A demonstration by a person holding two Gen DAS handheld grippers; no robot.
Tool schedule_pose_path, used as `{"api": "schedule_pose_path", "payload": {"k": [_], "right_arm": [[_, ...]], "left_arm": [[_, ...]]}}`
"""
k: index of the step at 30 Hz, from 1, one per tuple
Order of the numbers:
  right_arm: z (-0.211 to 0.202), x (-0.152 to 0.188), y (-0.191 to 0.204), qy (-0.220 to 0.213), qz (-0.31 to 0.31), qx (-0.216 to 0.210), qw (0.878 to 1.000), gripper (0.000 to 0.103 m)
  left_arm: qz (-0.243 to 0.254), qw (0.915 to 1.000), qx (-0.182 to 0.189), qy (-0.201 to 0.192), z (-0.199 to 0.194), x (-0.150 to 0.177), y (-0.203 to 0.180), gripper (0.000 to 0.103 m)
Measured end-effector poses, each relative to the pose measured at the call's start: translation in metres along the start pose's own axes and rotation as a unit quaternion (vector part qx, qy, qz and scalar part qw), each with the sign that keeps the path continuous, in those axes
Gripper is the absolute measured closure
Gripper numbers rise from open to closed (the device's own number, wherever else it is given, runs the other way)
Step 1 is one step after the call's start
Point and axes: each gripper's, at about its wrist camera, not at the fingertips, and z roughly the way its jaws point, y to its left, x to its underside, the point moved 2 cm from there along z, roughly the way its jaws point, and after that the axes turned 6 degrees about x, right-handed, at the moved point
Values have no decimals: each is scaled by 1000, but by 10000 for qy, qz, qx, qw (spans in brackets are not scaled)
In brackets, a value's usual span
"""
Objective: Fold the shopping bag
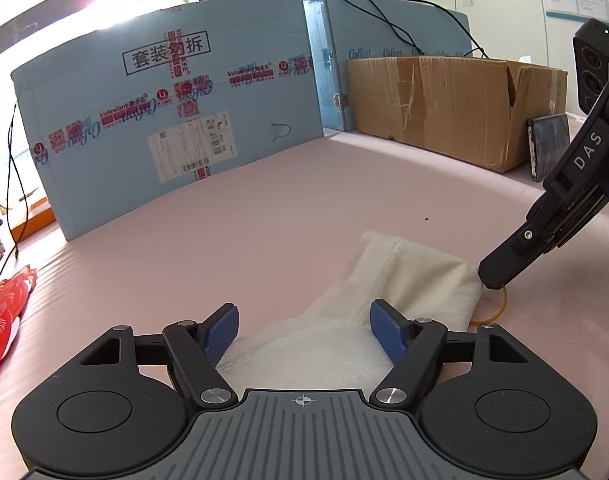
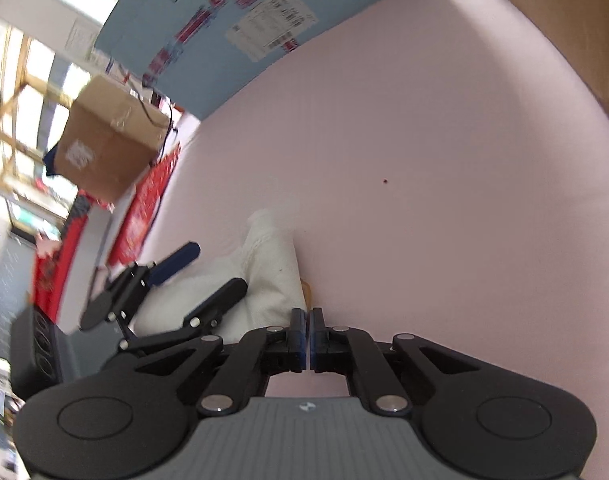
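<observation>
The shopping bag [image 1: 404,280] is white woven fabric, folded into a small bundle on the pink table [image 1: 264,220]. A yellow loop [image 1: 498,308] pokes out at its right edge. My left gripper [image 1: 304,326] is open, its blue pads on either side of the bag's near part. My right gripper [image 1: 490,280] comes in from the right and is shut at the bag's right corner. In the right wrist view the right gripper [image 2: 307,314] is shut at the edge of the bag [image 2: 272,276], and the left gripper [image 2: 208,272] stands open over it.
A large blue carton [image 1: 164,128] stands at the back left, a brown cardboard box [image 1: 456,108] at the back right with a phone [image 1: 548,144] leaning on it. A red patterned bag [image 1: 4,312] lies at the left edge.
</observation>
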Motion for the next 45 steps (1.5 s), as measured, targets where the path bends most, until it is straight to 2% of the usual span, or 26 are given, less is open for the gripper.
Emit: {"api": "schedule_pose_path", "payload": {"k": [4,7,10,13,16,20,23,28,32,38,45], "right_arm": [[-6,-3,-6,-190,214,-299,9991,102],[-7,-7,-13,-175,541,-692,9960,102],[2,-8,-16,-89,716,-777,9944,102],[14,-13,-24,-34,1200,-1074,9869,101],[25,-18,-28,-34,1542,-1283,9797,98],[43,-18,-26,174,1865,-1469,9713,98],[54,-21,-20,317,1797,-1378,9735,98],[48,-46,1,394,1148,-842,9890,97],[53,-69,15,412,756,-549,9948,97],[89,-89,18,810,726,-445,9931,98],[107,-114,41,1338,-159,-220,9906,100]], "left_arm": [[19,10000,-19,2,0,0,-1,28],[77,10000,-54,-2,0,0,-3,28],[322,9994,-146,-25,0,-2,-9,28],[509,9986,-158,-23,1,-4,-13,30],[443,9990,-61,-12,2,-4,-10,30],[383,9993,-24,-17,3,-3,-8,30],[375,9993,-22,-24,3,-2,-8,30],[424,9991,-37,-44,4,-1,-11,30],[398,9992,13,-47,5,1,-10,31],[337,9994,65,-51,9,5,-9,32],[478,9988,-38,-70,11,7,-15,32]]}}
